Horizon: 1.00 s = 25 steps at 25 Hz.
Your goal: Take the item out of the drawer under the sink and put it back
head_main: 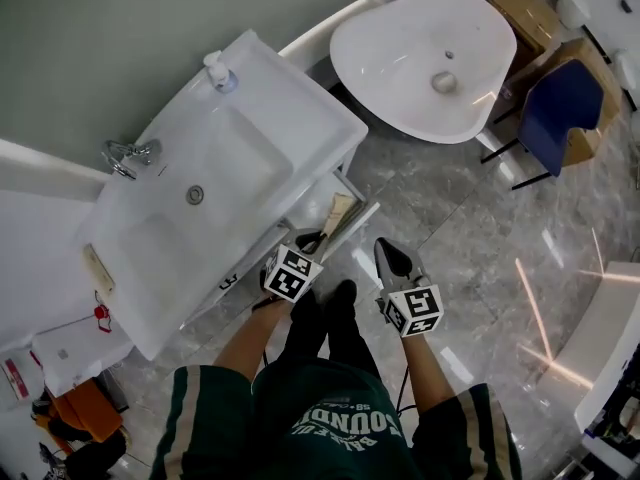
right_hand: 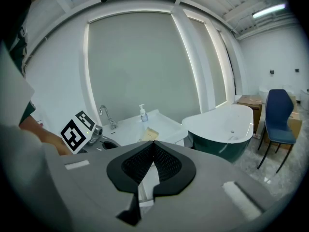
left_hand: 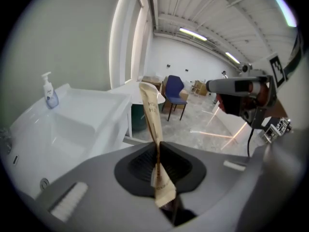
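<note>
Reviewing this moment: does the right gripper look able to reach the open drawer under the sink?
Probably yes. The right gripper, shut and empty, hangs just beside the drawer with only floor between them; the left gripper, clamping the sachet, leaves that side free.

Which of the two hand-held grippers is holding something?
The left hand-held gripper: its jaws pinch a long beige paper sachet. The right hand-held gripper is shut with nothing in it.

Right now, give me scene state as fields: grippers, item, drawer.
left gripper: shut on tan packet
tan packet: long, stands up out of the jaws, held in the air beside the sink
right gripper: shut, empty
drawer: appears pulled out under the sink
</note>
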Motion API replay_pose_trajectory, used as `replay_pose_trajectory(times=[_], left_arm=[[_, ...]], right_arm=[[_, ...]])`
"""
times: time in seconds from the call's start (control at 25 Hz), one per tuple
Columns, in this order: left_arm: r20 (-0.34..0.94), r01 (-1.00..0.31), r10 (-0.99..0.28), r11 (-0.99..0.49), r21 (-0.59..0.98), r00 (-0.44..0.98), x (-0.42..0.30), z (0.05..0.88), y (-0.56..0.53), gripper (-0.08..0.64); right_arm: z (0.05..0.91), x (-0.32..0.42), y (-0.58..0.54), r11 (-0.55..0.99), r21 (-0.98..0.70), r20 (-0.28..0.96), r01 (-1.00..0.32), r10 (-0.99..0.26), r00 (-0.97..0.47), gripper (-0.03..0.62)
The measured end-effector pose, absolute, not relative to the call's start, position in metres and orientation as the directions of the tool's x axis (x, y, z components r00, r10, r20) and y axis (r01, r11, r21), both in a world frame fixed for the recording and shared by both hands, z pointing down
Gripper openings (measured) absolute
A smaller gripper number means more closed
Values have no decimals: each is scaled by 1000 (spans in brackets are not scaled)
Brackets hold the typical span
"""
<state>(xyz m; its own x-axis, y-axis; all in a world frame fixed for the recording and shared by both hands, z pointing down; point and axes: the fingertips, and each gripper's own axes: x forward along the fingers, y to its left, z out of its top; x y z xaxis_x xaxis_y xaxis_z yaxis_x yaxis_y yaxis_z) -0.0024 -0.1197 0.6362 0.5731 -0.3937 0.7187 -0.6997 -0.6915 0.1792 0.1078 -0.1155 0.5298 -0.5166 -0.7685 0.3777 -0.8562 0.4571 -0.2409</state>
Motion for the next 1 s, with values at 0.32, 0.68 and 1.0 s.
replay_pose_trajectory(times=[0.32,0.68,1.0], left_arm=[[615,-726,-522,-677,122,590,-30,548,-131,75],[460,-741,-647,-671,37,609,-48,444,-147,75],[428,-768,-692,-640,8,582,-67,425,-144,75]], right_arm=[[449,98,-123,494,-171,287,-852,-803,-523,2],[391,95,-130,510,-97,209,-854,-829,-519,2],[369,92,-124,511,-80,173,-856,-838,-517,2]])
